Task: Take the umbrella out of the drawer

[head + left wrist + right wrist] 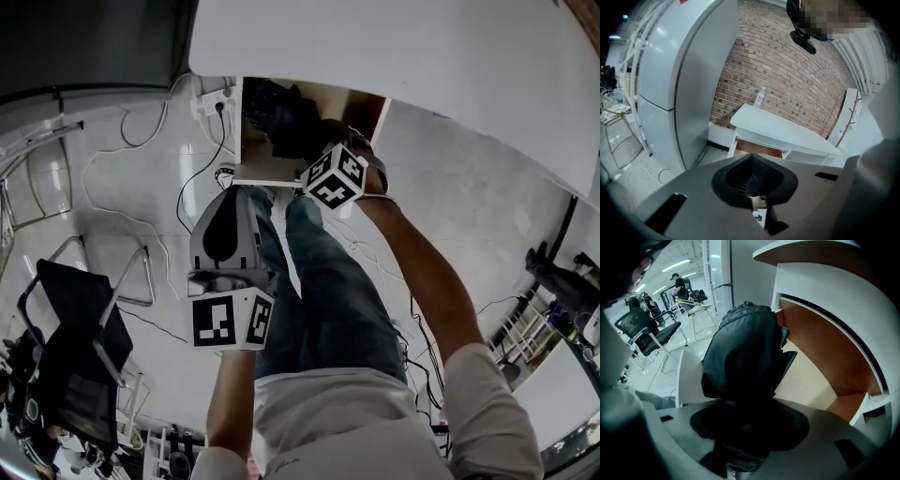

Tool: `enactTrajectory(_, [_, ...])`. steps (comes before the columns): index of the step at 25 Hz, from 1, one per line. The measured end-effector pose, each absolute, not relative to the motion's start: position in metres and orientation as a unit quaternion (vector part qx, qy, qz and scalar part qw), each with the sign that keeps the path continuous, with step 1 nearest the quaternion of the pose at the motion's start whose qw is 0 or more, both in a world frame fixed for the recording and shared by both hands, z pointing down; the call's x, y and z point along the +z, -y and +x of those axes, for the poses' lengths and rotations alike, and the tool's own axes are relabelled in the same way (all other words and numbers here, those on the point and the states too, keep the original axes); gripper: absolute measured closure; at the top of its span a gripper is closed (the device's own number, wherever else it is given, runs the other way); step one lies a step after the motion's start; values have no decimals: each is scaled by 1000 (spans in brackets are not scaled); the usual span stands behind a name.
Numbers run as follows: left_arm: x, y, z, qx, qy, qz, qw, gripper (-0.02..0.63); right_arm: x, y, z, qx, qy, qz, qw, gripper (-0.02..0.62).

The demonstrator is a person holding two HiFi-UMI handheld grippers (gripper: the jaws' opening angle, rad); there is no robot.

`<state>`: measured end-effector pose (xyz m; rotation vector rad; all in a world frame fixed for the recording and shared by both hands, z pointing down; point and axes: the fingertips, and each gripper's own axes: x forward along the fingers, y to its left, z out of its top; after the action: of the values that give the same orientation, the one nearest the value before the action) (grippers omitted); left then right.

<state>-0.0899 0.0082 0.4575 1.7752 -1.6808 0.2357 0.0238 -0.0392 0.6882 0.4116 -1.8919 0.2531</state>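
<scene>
Right claw (750, 427) clamped on the folded black umbrella (740, 352) in the open drawer (825, 352); a grip on loose fabric alone may slip, or snag the drawer rim, during withdrawal.

The open wooden drawer (811, 380) under the white desk (394, 47) holds a black umbrella (740, 348).

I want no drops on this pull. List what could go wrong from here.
1. The right claw seems to grip the umbrella by soft, loose fabric, so it may slip or unfurl when lifted.
2. The desk top overhangs the rear of the drawer. A straight lift could snag the umbrella under it.
</scene>
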Motion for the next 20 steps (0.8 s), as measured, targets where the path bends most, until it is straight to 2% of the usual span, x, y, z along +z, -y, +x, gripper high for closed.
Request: enactTrajectory(20, [423,1,-77,93,630,697,328,589,656,31,34,118,804,169,558,344])
